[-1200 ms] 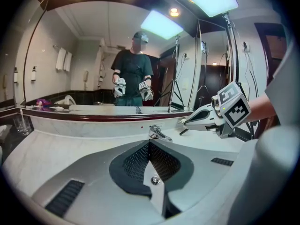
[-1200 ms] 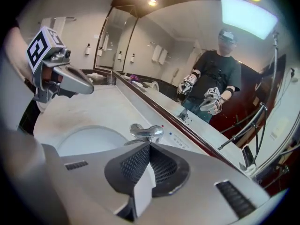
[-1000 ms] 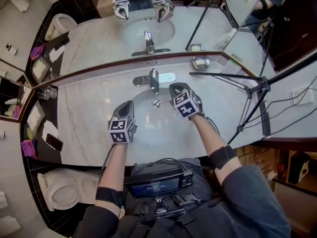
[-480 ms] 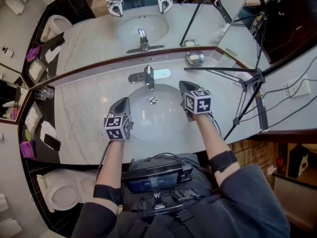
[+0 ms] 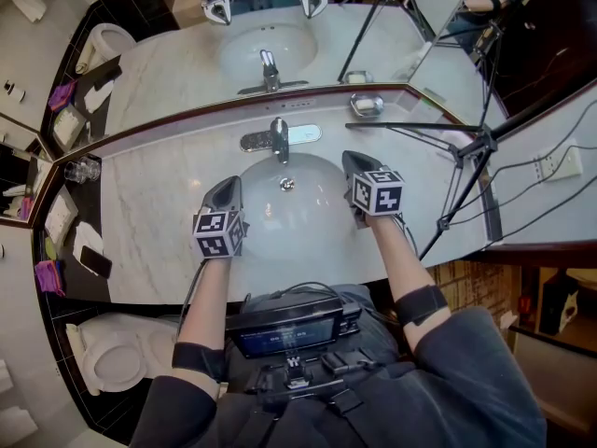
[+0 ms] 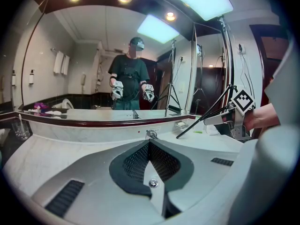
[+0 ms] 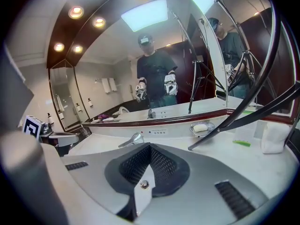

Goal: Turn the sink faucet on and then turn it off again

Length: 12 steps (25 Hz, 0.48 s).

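Left gripper [image 5: 228, 187] and right gripper [image 5: 351, 162]: tongs pressed together, empty. Faucet [image 5: 277, 139] is upper centre, behind the basin [image 5: 312, 220], apart from both. Push its lever with your closed right tips, gently.

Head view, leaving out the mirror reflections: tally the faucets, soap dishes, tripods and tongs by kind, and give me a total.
faucet: 1
soap dish: 1
tripod: 1
tongs: 2, the left tongs and the right tongs
Total: 5
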### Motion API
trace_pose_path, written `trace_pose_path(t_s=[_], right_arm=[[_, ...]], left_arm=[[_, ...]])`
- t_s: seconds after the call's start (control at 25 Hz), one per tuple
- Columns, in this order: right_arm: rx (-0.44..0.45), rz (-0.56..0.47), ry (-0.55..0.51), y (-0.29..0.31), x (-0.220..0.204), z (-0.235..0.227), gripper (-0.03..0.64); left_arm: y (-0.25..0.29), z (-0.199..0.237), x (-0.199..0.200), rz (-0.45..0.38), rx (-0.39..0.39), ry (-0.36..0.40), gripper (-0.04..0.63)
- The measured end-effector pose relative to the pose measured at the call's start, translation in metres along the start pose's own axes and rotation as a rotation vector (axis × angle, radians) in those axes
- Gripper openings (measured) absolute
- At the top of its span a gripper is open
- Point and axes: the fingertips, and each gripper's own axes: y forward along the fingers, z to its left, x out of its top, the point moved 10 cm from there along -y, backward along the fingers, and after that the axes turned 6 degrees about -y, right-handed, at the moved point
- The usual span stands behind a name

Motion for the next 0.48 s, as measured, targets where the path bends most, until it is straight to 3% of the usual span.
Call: trace_pose_path(t_s=[0.48], right_arm=[[0.001,0.012,-0.005,-0.002,-0.0048,0.0007,0.014]], left_arm=[[-0.0053,-0.0001,-0.0012,-0.004,0.002,-0.001,0.005]])
